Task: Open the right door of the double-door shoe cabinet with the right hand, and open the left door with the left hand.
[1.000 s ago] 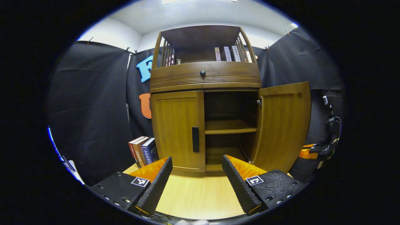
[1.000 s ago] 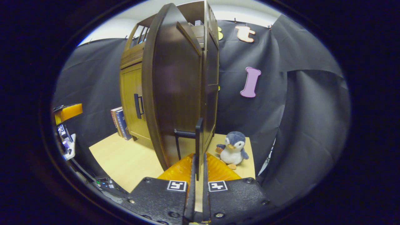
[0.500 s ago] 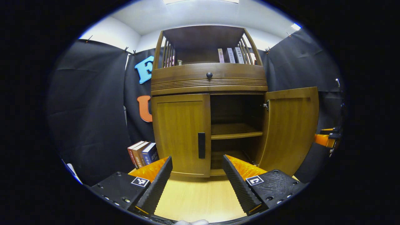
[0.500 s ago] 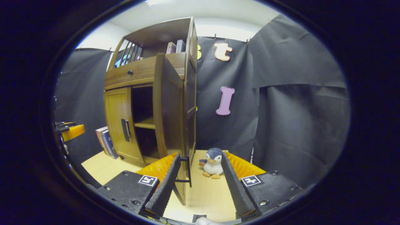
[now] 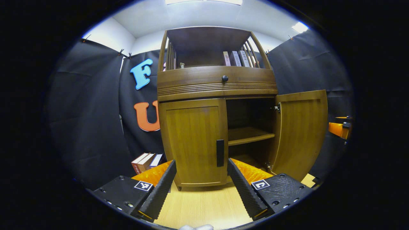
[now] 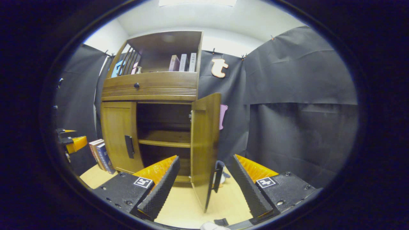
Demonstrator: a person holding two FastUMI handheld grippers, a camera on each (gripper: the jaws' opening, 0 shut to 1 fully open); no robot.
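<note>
Looking down the left gripper (image 5: 202, 188), the thing that matters is the slim black vertical pull handle (image 5: 220, 153) on the closed left wooden door (image 5: 193, 142) of the brown shoe cabinet (image 5: 217, 84): it sits straight ahead and a bit farther off, framed between the two black ribbed fingers (image 5: 158, 191), slightly toward the right one. Its long axis runs up and down, so jaws spread sideways like this look lined up to close across it. Fingers are wide apart, nothing in them, hovering over the pale wood tabletop (image 5: 204, 207). The right wooden door (image 6: 204, 147) already stands swung out, its dark handle (image 6: 218, 176) between the spread fingers of the right gripper (image 6: 204, 188), not touching either as far as I can tell. So the left hand is nearer the remaining job, I'd say.
</note>
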